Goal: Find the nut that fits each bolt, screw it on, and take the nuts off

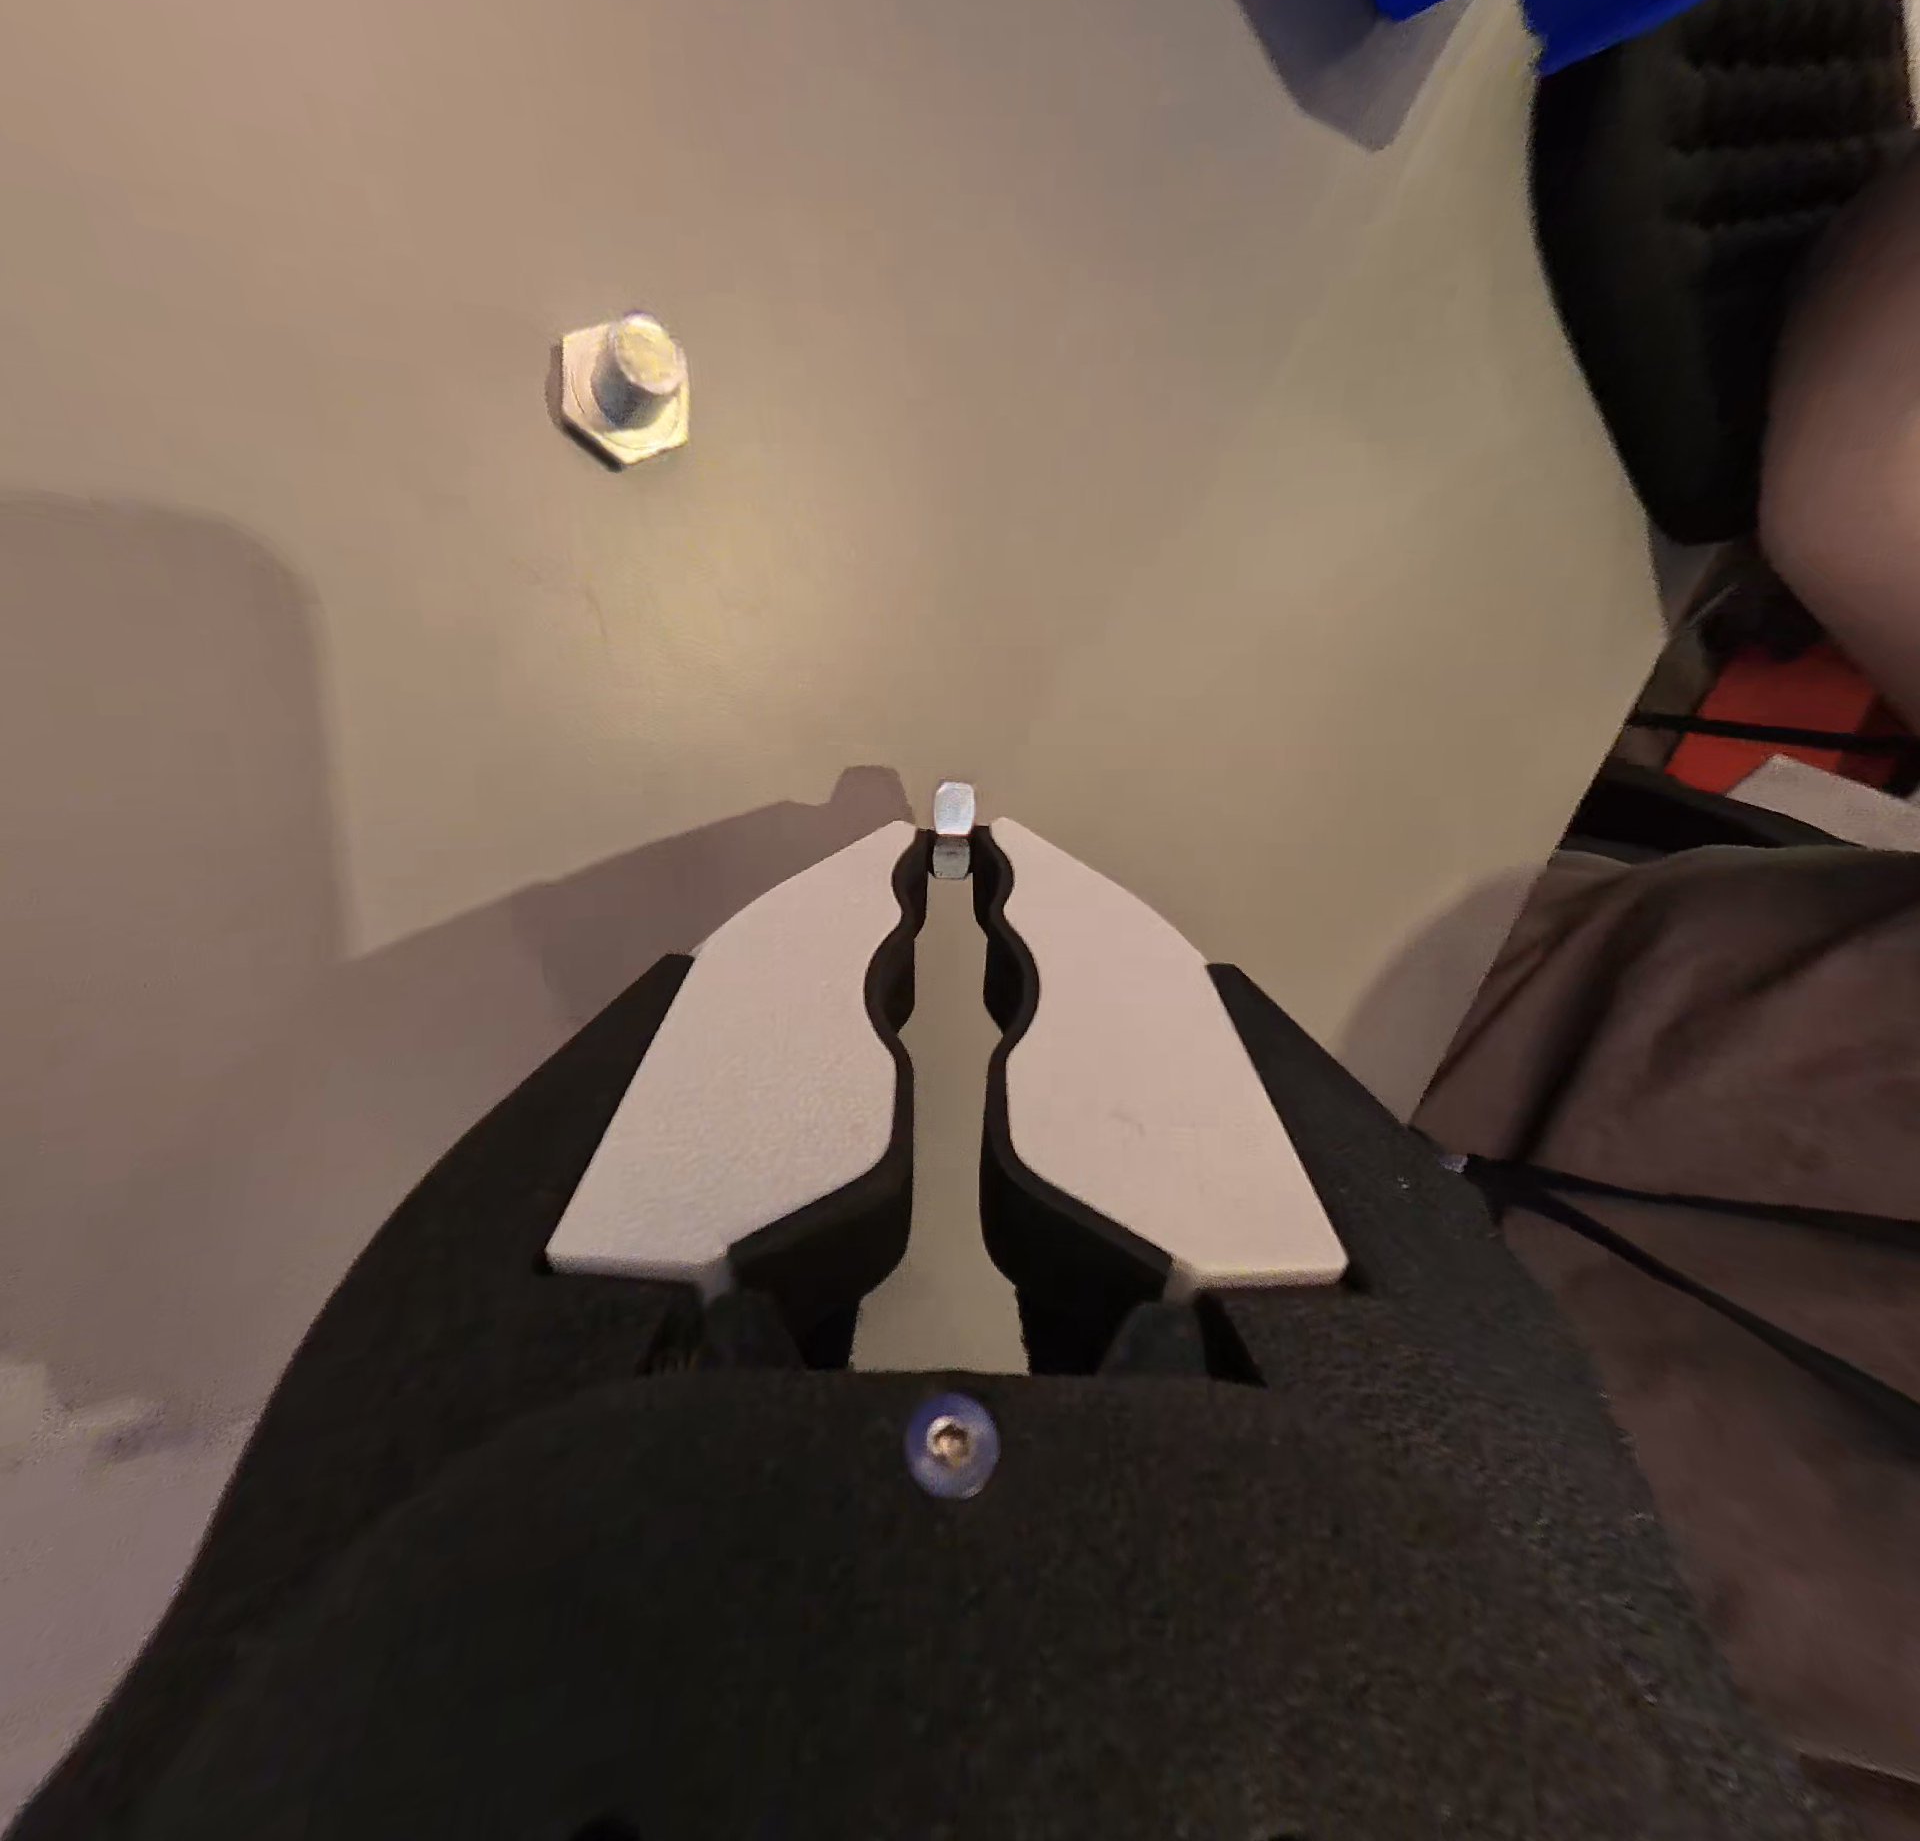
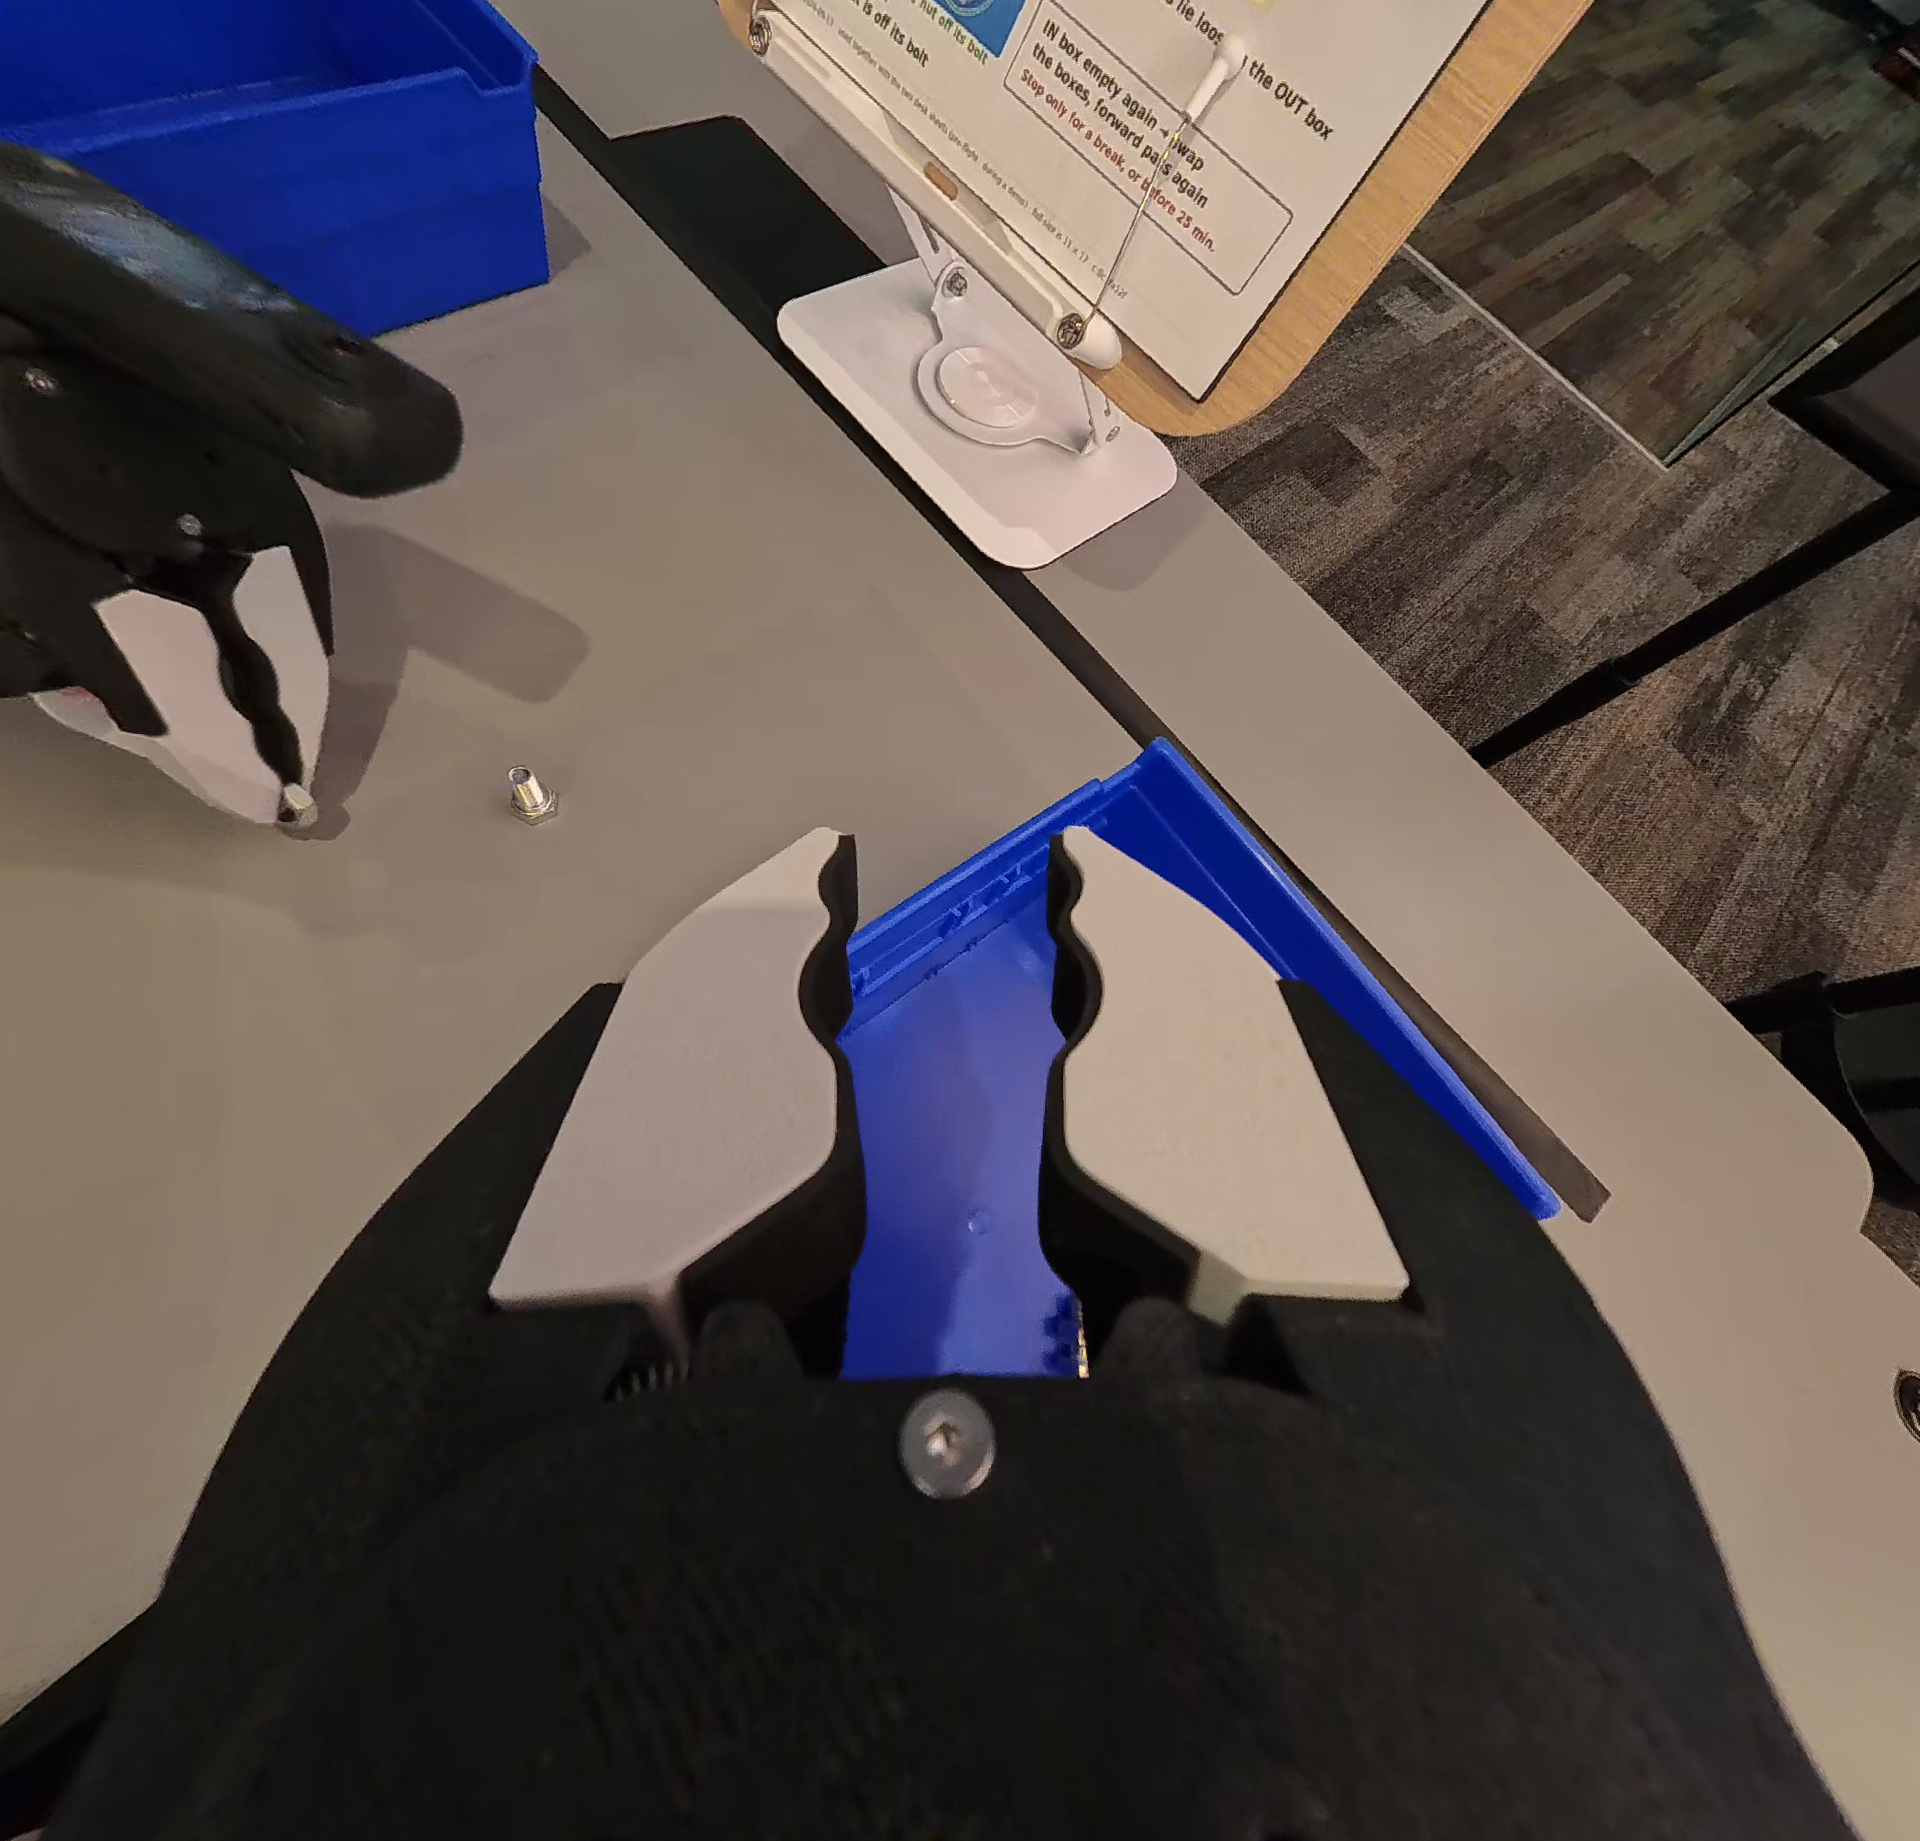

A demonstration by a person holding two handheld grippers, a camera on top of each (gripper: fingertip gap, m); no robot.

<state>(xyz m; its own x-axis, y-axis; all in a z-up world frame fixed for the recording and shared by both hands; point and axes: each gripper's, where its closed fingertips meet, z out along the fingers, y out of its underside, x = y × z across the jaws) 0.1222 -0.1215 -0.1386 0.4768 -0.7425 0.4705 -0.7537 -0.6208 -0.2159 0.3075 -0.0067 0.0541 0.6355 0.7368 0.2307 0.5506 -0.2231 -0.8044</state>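
1. Left tool (image 1: 953, 827): its two white fingers are clenched on a small silver nut (image 1: 952, 823), pinched at the very tips; the nut touches or sits just above the grey desk (image 1: 1039, 441).
2. Right tool (image 2: 951, 846): released, jaws spread and holding nothing, it hangs over a blue bin (image 2: 956, 1116) lying near the desk edge.
3. Bolt (image 1: 621, 389): it stands upright on its hexagonal head, threaded shank up, on the bare desk, apart from the left tool and between the two tools in the right wrist view.
4. Second blue bin (image 2: 312, 129): it rests farther back on the desk, behind the left tool.
5. White stand (image 2: 977, 420): at the desk's far edge, carrying a printed instruction board.
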